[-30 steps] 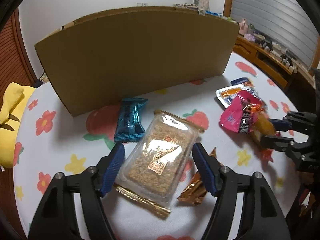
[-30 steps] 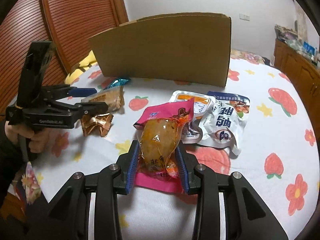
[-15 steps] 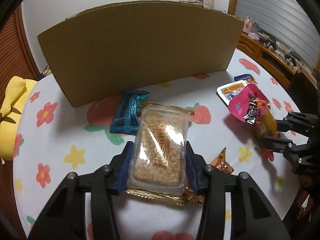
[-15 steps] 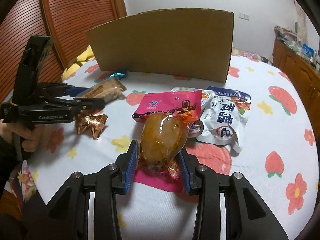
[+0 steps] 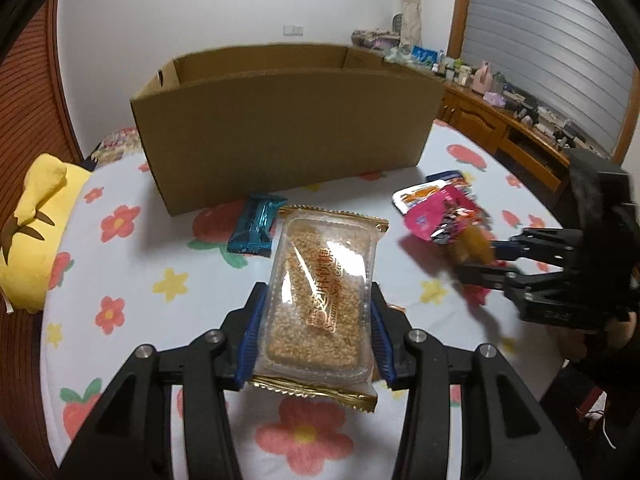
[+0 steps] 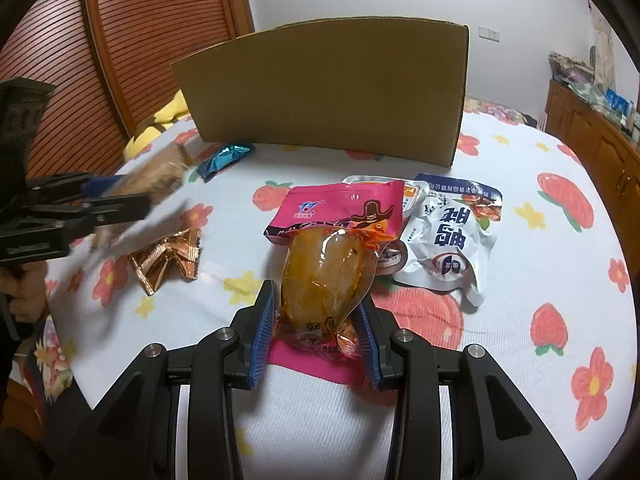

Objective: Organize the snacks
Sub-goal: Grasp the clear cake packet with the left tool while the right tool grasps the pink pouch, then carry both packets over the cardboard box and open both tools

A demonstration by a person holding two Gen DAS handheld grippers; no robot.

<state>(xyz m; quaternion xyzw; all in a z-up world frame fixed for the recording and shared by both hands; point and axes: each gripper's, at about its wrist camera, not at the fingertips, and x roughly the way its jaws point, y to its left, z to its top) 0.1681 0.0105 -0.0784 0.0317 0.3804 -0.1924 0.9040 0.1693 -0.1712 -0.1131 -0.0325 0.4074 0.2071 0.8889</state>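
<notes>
My left gripper is shut on a clear sesame cake pack with gold edges and holds it raised above the table. My right gripper is shut on a pink pouch with an orange chicken piece, also lifted. An open cardboard box stands at the back of the table; it also shows in the right wrist view. A blue wrapped bar lies in front of the box. A copper foil wrapper lies on the cloth.
A white pouch and a small sealed tray lie right of centre on the flowered tablecloth. A yellow plush toy sits at the table's left edge. Wooden cabinets stand to the right.
Both grippers have risen with their packs. The left gripper closed on the sesame cake pack a second ago and lifted it; the box's open top has come into view.
</notes>
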